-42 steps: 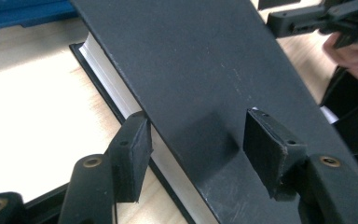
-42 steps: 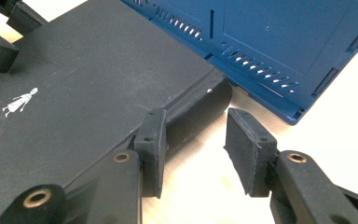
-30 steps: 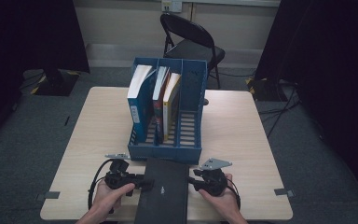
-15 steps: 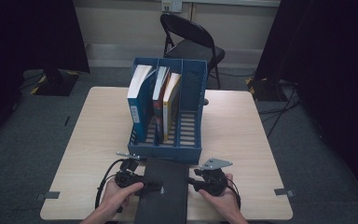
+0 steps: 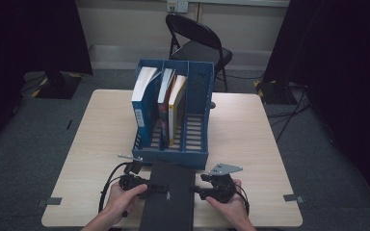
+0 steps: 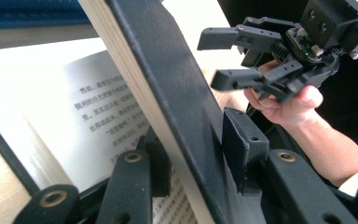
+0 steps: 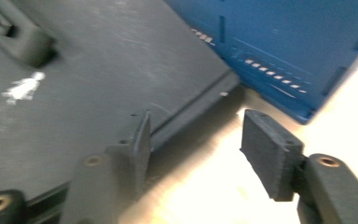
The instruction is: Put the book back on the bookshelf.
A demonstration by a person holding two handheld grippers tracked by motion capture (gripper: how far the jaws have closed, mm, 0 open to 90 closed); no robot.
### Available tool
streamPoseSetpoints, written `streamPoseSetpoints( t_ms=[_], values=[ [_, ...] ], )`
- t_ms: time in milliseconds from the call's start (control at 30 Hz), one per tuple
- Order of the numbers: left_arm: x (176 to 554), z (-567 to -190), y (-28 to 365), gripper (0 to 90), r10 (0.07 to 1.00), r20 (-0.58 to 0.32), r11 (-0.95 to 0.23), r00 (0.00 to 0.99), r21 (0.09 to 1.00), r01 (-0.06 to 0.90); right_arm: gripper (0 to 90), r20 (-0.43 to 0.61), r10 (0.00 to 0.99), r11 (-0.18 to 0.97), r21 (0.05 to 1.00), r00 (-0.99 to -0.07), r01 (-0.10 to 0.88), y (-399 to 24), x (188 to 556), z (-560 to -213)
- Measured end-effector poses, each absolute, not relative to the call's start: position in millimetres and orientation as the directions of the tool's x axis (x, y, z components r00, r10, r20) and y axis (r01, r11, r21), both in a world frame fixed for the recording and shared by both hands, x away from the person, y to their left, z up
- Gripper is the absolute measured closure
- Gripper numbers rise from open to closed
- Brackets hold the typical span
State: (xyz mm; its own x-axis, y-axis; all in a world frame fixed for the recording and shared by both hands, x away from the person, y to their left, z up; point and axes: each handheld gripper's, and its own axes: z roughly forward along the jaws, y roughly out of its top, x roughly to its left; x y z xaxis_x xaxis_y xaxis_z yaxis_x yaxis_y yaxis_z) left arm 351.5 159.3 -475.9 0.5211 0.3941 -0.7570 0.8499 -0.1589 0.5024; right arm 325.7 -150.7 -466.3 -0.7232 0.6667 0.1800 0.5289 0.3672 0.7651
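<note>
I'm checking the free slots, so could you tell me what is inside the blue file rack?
The blue file rack holds three upright books in its left compartments; the rightmost compartment looks empty, though its floor is partly hidden.

blue file rack (image 5: 173,113) just ahead, bare table (image 5: 250,139) to right

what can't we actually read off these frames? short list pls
- Black book: its near end is cut off by the bottom edge of the high view.
- Printed page under the lifted cover: left gripper view, text too small to read.
- Right gripper: its view is motion-blurred; contact between the left jaw and the cover edge is unclear.
- Spines of the books in the blue file rack: high view, too small.
</note>
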Motion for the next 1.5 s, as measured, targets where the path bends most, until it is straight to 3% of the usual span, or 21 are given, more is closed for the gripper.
streamPoseSetpoints(
  t_ms=[233,567,700,1233,1500],
  values=[
    [345.5,-464.6,156.0,65.8,0.417,-0.696,-0.178,0.585,0.568,0.803,28.1,0.218,0.601,0.389,0.761,-0.769,0.519,-141.7,320.6,-468.7],
    [336.4,-456.7,168.1,66.2,0.433,-0.649,-0.177,0.626,0.62,0.765,22.0,0.257,0.559,0.396,0.752,-0.788,0.526,-135.7,322.2,-473.6],
    [331.3,-451.4,167.6,66.2,0.426,-0.613,-0.19,0.665,0.658,0.728,13.8,0.303,0.544,0.379,0.743,-0.783,0.551,-136.4,327.5,-475.8],
    [319.0,-434.1,160.0,67.1,0.416,-0.505,-0.23,0.756,0.746,0.625,7.9,0.4,0.465,0.333,0.748,-0.79,0.574,-141.0,342.5,-476.3],
    [311.9,-426.3,156.3,67.8,0.4,-0.465,-0.247,0.79,0.775,0.582,7.6,0.499,0.405,0.297,0.721,-0.766,0.627,-145.2,347.6,-479.3]
  ],
)
